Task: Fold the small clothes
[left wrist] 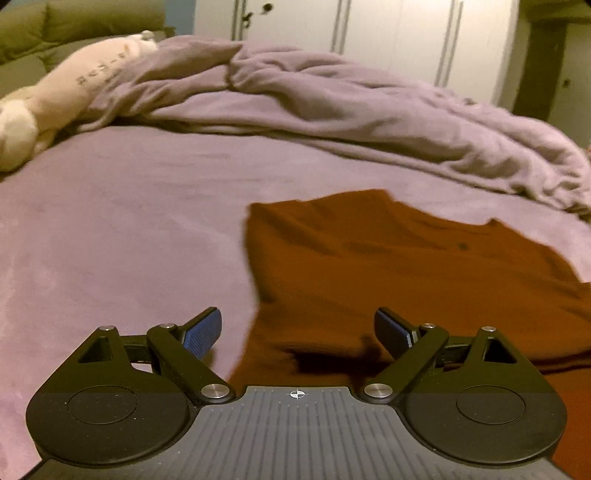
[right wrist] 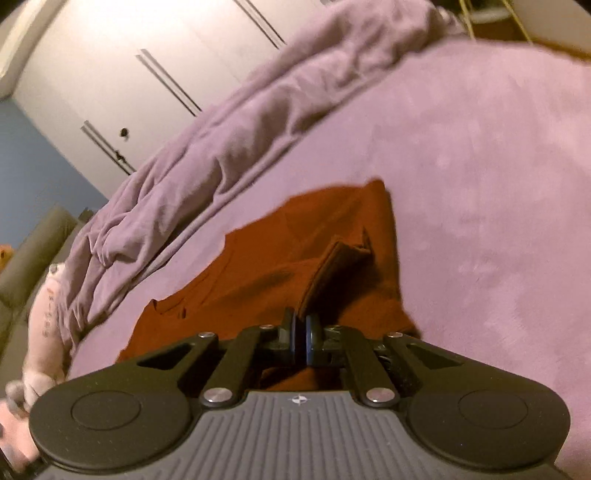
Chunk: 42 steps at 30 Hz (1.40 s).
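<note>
A rust-red small shirt lies spread on the purple bed sheet. My left gripper is open, its blue-padded fingers wide apart just above the shirt's near left edge, holding nothing. In the right wrist view the same shirt lies ahead, with a fold of it raised toward my right gripper. The right gripper is shut on that fold of the shirt, pinched between its pads.
A crumpled purple blanket lies along the far side of the bed. A cream plush toy lies at the far left. White wardrobe doors stand behind the bed. Bare sheet stretches right of the shirt.
</note>
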Motion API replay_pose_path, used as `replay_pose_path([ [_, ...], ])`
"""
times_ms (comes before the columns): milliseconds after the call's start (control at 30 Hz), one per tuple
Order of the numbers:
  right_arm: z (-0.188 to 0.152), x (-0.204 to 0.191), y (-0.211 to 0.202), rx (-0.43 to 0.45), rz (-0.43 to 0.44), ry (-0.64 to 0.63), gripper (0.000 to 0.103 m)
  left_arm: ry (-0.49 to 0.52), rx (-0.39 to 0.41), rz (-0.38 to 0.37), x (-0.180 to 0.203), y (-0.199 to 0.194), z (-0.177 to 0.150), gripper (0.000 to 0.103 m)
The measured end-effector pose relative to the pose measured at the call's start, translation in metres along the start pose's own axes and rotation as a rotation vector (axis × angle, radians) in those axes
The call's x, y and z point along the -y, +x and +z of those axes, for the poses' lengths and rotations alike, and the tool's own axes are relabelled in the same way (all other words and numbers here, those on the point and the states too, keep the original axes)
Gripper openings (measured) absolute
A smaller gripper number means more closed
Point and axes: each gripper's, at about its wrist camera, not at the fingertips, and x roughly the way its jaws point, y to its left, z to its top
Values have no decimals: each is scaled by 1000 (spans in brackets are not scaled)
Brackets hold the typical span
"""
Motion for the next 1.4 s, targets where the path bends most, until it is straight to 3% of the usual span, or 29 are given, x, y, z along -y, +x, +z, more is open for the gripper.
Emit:
replay_pose_path([
  [133,-9,7,8,-45,-68,-47,4,-40,-54,1,-12,5,-3,92],
  [267,-3,4,-4,-37,-89,-80,4,-10,-30,24,-13,-8,2,92],
  [433,3,-29,-28,141,-309,-306,14,20,25,3,9,-10,20,94],
  [500,2,-45,-20,135,-277,-383,14,28,20,-23,25,-3,23,94],
  [667,-22,-89,26,83,-74,-611,14,92,6,-43,62,26,27,94],
  [833,-36,-109,66,35,-31,-682,14,144,12,-41,80,53,24,94],
  [1100,-51,-114,92,13,-15,-733,16,129,27,-40,81,75,17,99],
  [1233,-47,-105,95,20,-79,-762,31,115,23,-49,75,78,17,101],
  [1400,-23,-68,87,20,-197,-705,32,99,10,-30,44,65,17,101],
])
